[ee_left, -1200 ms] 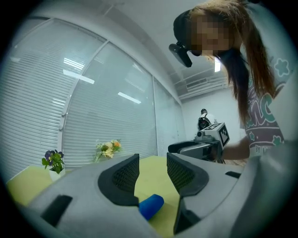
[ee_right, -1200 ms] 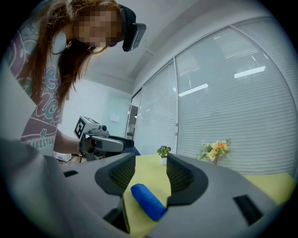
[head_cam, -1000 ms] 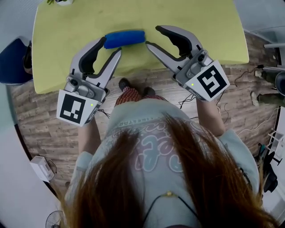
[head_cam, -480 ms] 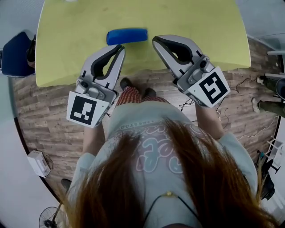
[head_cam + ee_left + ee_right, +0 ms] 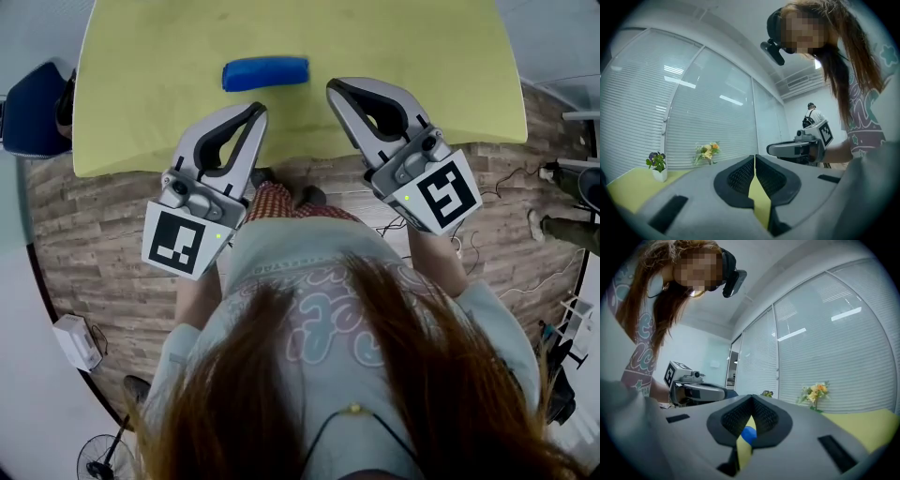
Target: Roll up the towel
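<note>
A yellow-green table (image 5: pixel 422 56) filled the top of the head view, with wood-plank floor (image 5: pixel 84 244) below it and the person standing at the table's near edge. In the gripper views, tall windows with white blinds closed off the room, and a small bunch of flowers (image 5: pixel 708 152) and a potted plant (image 5: pixel 657 161) stood at the table's far end.

The towel (image 5: pixel 265 72) lay on the table in the upper middle of the frame as a tight blue roll, its long axis left to right, with no loose end visible. Through the right gripper's jaws a sliver of it (image 5: pixel 749 433) showed, out ahead and not between the pads.

The left gripper (image 5: pixel 260 111) sat lower left of the roll, its jaws pressed together after just closing the last bit, with nothing between them. The right gripper (image 5: pixel 333 89) sat to the roll's right, just beside it but apart, jaws likewise pressed together on nothing.

Judged from this, the rolling looked finished: the towel was fully wound and released, and nothing of the task appeared left.
</note>
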Action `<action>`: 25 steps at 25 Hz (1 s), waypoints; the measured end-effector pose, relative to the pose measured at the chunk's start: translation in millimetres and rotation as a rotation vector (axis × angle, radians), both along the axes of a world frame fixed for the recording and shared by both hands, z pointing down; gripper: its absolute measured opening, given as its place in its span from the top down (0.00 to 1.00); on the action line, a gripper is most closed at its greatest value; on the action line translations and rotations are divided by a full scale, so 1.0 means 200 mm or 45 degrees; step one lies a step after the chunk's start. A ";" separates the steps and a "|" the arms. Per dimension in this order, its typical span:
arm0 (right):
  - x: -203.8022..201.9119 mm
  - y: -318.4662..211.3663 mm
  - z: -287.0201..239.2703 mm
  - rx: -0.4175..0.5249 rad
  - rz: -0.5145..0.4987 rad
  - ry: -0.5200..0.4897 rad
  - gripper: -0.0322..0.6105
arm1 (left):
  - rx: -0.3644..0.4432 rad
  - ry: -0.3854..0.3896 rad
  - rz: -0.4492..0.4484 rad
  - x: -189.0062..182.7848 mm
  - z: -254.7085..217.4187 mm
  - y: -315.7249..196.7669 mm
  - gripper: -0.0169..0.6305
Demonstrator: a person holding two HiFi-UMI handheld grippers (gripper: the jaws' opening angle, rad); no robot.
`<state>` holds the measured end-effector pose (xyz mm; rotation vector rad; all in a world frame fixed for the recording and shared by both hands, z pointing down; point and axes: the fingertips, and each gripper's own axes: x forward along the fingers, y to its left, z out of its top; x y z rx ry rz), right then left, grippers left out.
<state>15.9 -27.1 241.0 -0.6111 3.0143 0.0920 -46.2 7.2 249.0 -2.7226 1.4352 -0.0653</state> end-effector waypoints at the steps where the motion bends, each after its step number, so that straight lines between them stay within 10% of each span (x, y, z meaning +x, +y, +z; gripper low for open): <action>1: 0.00 0.00 0.00 0.007 0.002 0.007 0.94 | 0.002 -0.001 0.000 0.00 0.00 0.00 0.95; 25: 0.02 -0.03 -0.01 0.015 -0.019 -0.001 0.94 | 0.031 -0.040 -0.015 0.01 -0.01 -0.04 0.95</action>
